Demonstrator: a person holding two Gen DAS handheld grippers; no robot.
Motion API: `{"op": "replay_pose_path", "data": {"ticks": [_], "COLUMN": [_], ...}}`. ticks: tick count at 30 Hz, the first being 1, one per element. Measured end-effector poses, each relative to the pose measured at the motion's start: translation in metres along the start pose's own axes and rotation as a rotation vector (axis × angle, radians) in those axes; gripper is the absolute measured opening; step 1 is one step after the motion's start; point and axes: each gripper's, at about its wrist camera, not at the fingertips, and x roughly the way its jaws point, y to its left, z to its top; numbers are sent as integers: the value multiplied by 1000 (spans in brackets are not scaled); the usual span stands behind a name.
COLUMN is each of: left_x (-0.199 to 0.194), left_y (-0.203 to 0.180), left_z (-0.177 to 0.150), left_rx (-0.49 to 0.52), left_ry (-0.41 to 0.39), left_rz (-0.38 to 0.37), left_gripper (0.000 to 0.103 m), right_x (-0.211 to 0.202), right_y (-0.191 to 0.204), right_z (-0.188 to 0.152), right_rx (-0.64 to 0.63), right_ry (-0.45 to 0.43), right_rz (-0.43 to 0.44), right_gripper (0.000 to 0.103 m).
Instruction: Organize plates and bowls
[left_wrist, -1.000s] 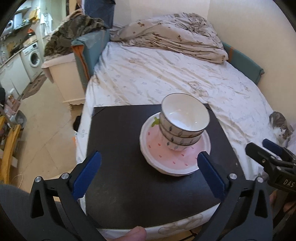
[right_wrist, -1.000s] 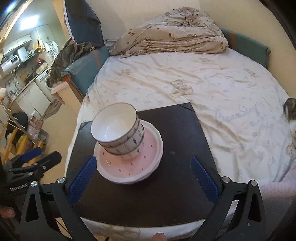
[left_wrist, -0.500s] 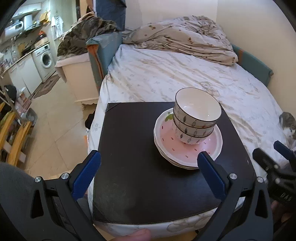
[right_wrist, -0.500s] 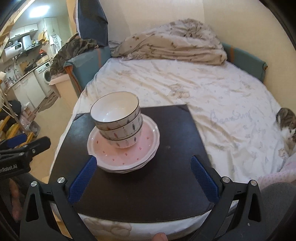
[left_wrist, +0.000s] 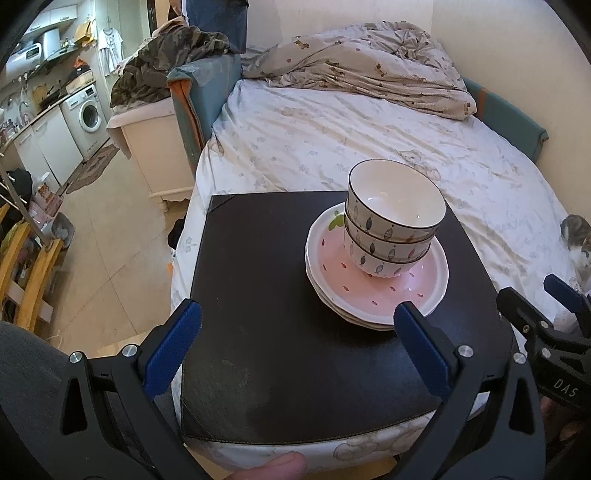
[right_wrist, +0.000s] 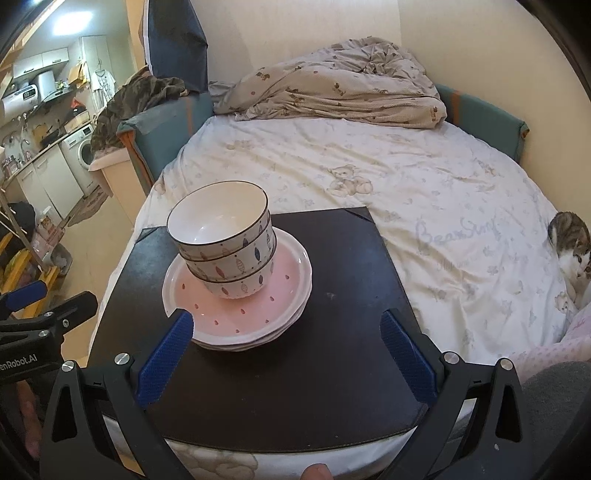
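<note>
Lettering comes first: "DAS" shows on my right hand-held gripper (left_wrist: 554, 325) where it enters the left wrist view, and "enRobot.AI" on my left hand-held gripper (right_wrist: 33, 306) at the edge of the right wrist view. Faint script reading "BearStory" or similar runs across the bed sheet (right_wrist: 461, 229); I cannot read its last letters.

My left hand-held gripper (left_wrist: 295, 347) has its blue pads spread wide and holds nothing. My right hand-held gripper (right_wrist: 286, 358) is spread wide too, empty, its left pad (right_wrist: 166, 354) overlapping the plate rim in view; I cannot tell if it touches.

Beyond the pads, a black mat (left_wrist: 266, 280) lies on the bed. On it sit stacked pink plates (left_wrist: 373, 295), and on them 3 nested bowls (left_wrist: 391, 229), upright, white with leaf marks.

Only the right wrist view shows the teddy bear print (right_wrist: 347, 181) clearly. A cat (right_wrist: 570, 240) lies at the bed's right edge, a rumpled duvet (right_wrist: 332, 92) at the far end, and a washing machine (left_wrist: 86, 114) far left.
</note>
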Motion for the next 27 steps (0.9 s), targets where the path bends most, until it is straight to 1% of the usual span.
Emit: {"op": "replay_pose_path", "data": {"ticks": [16, 27], "left_x": [-1, -3], "left_y": [-2, -3], "left_z": [0, 1], "left_rx": [3, 6], "left_ry": [1, -11], "left_rz": [-25, -16], "left_gripper": [103, 103], "right_x": [1, -3], "right_y": [2, -4], "right_z": [1, 3], "right_rx": [-12, 6], "right_ry": [-14, -25], "right_rz": [-14, -22], "right_gripper": [103, 103]}}
